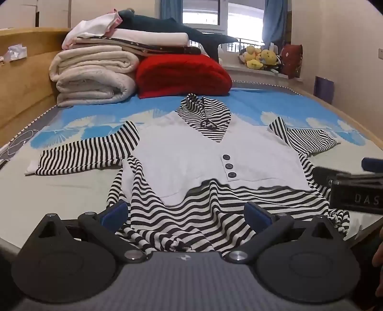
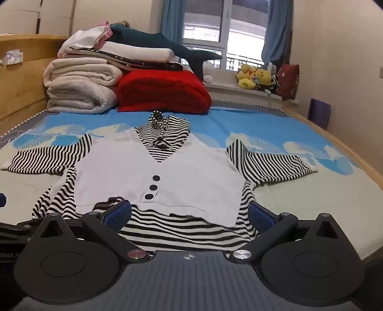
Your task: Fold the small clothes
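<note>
Room: bedroom w/ window (image 1: 205,14) and blue curtains (image 1: 275,21) at top of frame; wooden headboard (image 1: 21,79) at left.
Bed: bed (image 2: 311,198) fills mid frame, blue sheet w/ pale fan print at far end, plain pale cover nearer the cameras.
Back of bed: stack of folded cream blankets (image 1: 91,76) upper left, red blanket (image 1: 182,74) just beside it, dark shark plush (image 1: 172,26) lying on top of the pile. Yellow soft toys (image 1: 261,57) on the windowsill, upper right.
Garment: small top (image 1: 191,153), white vest front w/ three dark buttons (image 1: 229,166), b/w striped collar, sleeves and hem. Lies flat, front up, centre frame, collar toward the far end, both sleeves spread out sideways.
Left hand-held gripper (image 1: 186,213): jaws spread wide, holding nothing. Sits low at bottom of left wrist view, over the striped hem; hem fabric lies between the blue pads (image 1: 115,213), rumpled. Can't tell if pads touch cloth.
Right hand-held gripper (image 2: 189,213): also wide open, nothing gripped. Bottom of right wrist view, at the hem's lower edge, white vest edge and striped hem between the fingers. Also seen at right edge of left wrist view, beside the garment's side.
</note>
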{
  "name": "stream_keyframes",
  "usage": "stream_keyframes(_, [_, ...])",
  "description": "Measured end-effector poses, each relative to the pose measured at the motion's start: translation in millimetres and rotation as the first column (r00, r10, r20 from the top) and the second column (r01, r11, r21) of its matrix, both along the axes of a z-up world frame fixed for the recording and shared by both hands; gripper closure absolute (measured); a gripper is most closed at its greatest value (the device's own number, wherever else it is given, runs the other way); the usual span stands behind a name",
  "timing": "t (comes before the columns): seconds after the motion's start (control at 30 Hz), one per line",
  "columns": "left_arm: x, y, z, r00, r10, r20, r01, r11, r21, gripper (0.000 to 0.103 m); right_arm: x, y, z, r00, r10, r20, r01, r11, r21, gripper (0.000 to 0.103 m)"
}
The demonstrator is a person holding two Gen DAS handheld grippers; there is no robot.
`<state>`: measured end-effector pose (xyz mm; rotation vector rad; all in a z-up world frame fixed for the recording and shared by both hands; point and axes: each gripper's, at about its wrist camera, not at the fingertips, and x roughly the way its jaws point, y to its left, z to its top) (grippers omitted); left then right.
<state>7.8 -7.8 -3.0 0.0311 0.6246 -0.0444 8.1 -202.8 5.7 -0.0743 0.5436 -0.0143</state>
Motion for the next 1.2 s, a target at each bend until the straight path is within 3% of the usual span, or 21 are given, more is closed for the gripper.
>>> stream_keyframes(0.13, [2.4,2.8,-3.0,0.999,-0.004,-0.035,0.002,0.999,-0.037,0.000,-1.5,-2.2,-6.9,0.999,0.032,-0.028,-0.031,0.999,0.040,0.001])
stream_keyframes(0.57, [12.8,2.7,-11.6,0.991,-0.014,-0.135,0.008,0.999,-0.044,0.000,7.5,-10.7,-15.4,0.989,0.064,-0.133,-0.045,0.989,0.142,0.001])
stream_keyframes(0.73, [14.2,3.6,-10.0,0.993,-0.008,-0.121,0.001,0.998,-0.060,0.000,8.9,-9.2,-17.9,0.987,0.064,-0.149,-0.045,0.991,0.129,0.001])
stream_keyframes(1.0, [16.1,1.6,-15.3,0.984,0.003,-0.180,-0.013,0.998,-0.056,0.000,15.0,-8.6,-23.9,0.982,0.047,-0.183,-0.026,0.993,0.117,0.001])
stream_keyframes(1.2, [11.6,2.2,-14.0,0.989,0.002,-0.145,-0.010,0.998,-0.055,0.000,11.0,-10.5,-28.3,0.975,0.005,-0.221,0.017,0.995,0.099,0.001])
